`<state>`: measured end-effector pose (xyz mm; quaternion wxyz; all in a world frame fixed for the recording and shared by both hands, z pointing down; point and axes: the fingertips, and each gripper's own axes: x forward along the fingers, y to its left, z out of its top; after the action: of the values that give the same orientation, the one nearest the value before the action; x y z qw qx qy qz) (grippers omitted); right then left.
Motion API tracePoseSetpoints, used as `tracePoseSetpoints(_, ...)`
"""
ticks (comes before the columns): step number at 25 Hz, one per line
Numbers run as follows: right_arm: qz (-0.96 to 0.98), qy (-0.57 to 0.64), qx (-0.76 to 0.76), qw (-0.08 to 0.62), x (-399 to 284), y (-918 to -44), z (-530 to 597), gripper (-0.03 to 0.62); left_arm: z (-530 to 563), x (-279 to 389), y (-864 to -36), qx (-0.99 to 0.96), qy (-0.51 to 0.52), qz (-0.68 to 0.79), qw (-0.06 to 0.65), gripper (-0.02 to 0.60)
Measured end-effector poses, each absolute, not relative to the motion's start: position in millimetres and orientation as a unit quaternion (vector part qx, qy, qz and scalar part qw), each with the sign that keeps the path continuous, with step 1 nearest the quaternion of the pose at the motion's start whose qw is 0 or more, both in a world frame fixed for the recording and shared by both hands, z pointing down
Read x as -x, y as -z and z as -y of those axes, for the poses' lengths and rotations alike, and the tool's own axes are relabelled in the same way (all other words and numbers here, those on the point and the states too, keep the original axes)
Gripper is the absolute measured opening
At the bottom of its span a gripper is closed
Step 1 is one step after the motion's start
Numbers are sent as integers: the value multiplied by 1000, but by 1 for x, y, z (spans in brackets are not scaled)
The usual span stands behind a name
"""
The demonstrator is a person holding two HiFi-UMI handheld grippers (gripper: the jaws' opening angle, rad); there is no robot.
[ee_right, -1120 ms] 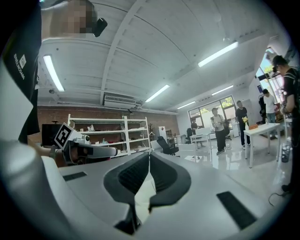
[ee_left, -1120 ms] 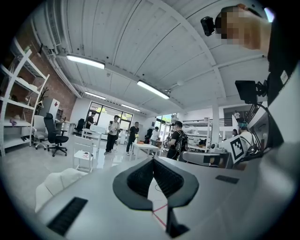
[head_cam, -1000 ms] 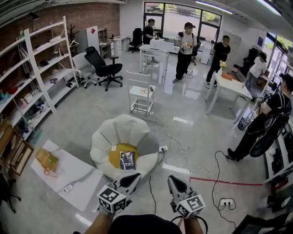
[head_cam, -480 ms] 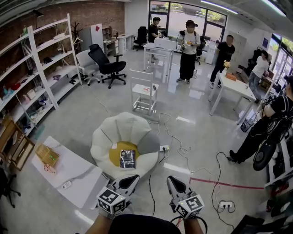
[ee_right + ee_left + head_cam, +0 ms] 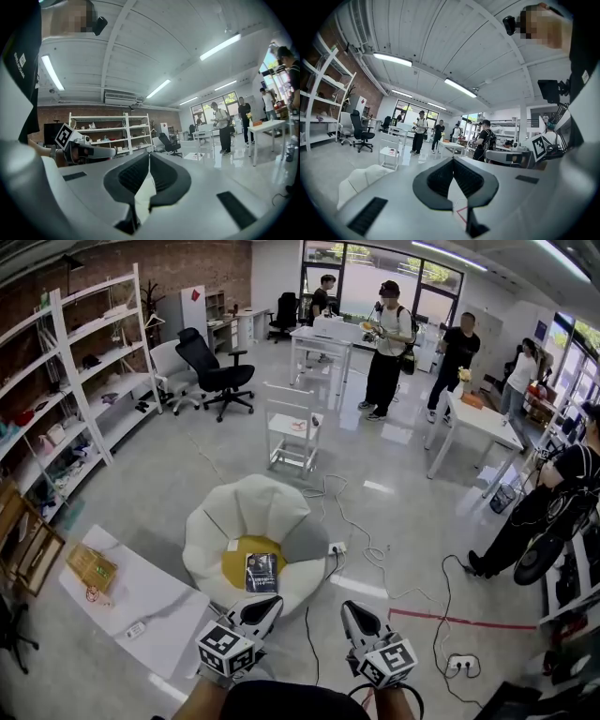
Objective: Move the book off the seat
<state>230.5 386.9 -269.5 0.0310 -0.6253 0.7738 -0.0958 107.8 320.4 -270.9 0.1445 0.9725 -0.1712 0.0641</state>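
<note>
While both grippers hang low at the near edge of the head view, the book lies flat on the round yellow cushion at the middle of the white petal-shaped seat. It sits toward the cushion's near right edge with its dark cover up, and nothing touches it.

The left gripper points toward the seat's near rim and stays apart from the book. In its own view its ribbed pads are clenched tip to tip with nothing between them. The right gripper is beside it over bare floor, off the seat's near right side. Its pads are likewise pressed together and empty.

A low white table stands just left of the seat. A woven box rests at the table's far left corner, and a small white device lies near its near edge. A power strip lies on the floor just beside the seat's right side, and cables trail away from it. Beyond the seat stands a small white chair, and several people stand farther back by white desks.
</note>
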Motion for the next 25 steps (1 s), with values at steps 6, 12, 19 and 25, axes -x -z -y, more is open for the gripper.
tracePoseSetpoints(6,-772,97,628,25,-220,270,-345,17,-276,-99,270,-972,-58,170,153,5)
tracePoseSetpoints(12,-770,103,629,21,-215,264,-304,17,-234,-96,265,-972,-56,164,158,5)
tracePoseSetpoints(19,-762,119,637,18,-215,254,-261,17,-188,-90,258,-972,-65,156,162,5)
tracePoseSetpoints(25,-750,119,650,20,-206,251,-218,17,-138,-75,251,-972,-70,148,166,5)
